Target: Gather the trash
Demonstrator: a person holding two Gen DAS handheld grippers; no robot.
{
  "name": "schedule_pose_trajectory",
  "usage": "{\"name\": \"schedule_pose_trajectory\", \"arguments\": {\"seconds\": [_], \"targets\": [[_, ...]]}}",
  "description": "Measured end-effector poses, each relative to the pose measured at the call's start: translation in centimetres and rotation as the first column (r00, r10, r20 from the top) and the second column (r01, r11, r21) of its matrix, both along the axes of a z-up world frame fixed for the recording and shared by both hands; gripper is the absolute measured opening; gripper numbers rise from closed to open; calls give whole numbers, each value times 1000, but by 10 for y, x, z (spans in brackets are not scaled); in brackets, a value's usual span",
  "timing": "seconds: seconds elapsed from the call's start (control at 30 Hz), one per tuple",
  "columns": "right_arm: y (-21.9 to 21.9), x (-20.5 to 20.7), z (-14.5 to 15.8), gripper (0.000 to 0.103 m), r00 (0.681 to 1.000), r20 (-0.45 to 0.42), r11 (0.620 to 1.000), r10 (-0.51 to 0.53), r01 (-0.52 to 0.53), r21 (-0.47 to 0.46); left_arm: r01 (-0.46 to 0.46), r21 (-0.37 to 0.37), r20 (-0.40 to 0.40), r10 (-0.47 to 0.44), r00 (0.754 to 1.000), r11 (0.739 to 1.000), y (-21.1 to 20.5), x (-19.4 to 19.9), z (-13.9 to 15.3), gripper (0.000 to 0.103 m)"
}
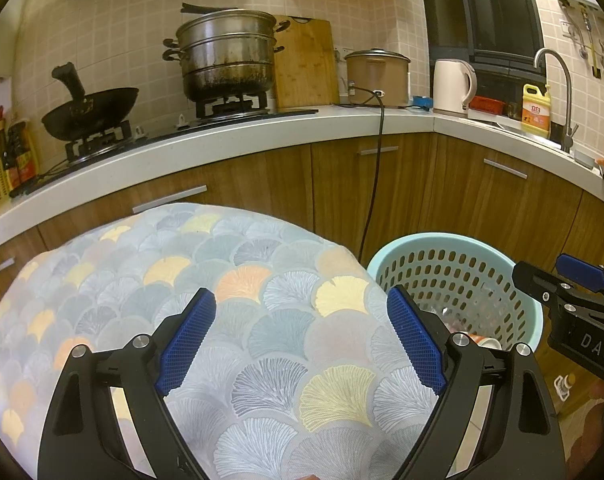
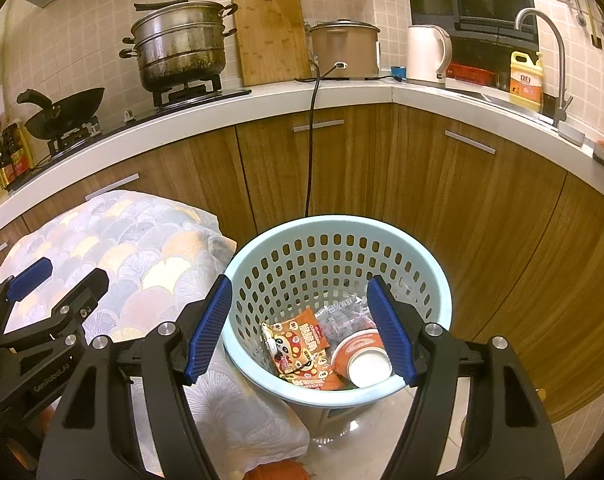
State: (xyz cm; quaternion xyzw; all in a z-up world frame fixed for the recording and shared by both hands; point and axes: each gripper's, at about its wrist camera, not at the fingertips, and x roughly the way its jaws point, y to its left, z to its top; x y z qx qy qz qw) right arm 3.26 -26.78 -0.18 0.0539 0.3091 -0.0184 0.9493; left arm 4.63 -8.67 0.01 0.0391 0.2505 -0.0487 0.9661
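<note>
A light blue perforated trash basket (image 2: 422, 264) stands on the floor by the cabinets; it also shows in the left wrist view (image 1: 514, 280). Inside lie an orange snack wrapper (image 2: 302, 344), a paper cup (image 2: 364, 356) and clear plastic packaging (image 2: 342, 316). My right gripper (image 2: 302, 328) is open and empty above the basket's mouth. My left gripper (image 1: 302, 340) is open and empty over a table covered with a fan-patterned cloth (image 1: 262, 320). Each gripper shows in the other's view, the right one (image 1: 558, 280) and the left one (image 2: 58, 280).
Wooden cabinets (image 2: 442, 184) and a white counter (image 2: 262, 100) curve behind the basket. On the counter stand a wok (image 1: 90, 112), a steamer pot (image 1: 226, 56), a rice cooker (image 1: 378, 76) and a kettle (image 1: 452, 86). A black cord (image 2: 311, 140) hangs down beside the basket.
</note>
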Motion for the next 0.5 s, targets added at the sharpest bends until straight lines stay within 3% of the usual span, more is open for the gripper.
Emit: {"name": "schedule_pose_trajectory", "arguments": {"seconds": [0.5], "targets": [[2,-1,0,66,1000,-1,1000,1,-1,-4,0,1,-3,0,1000,1000,-1,0,0,86]]}}
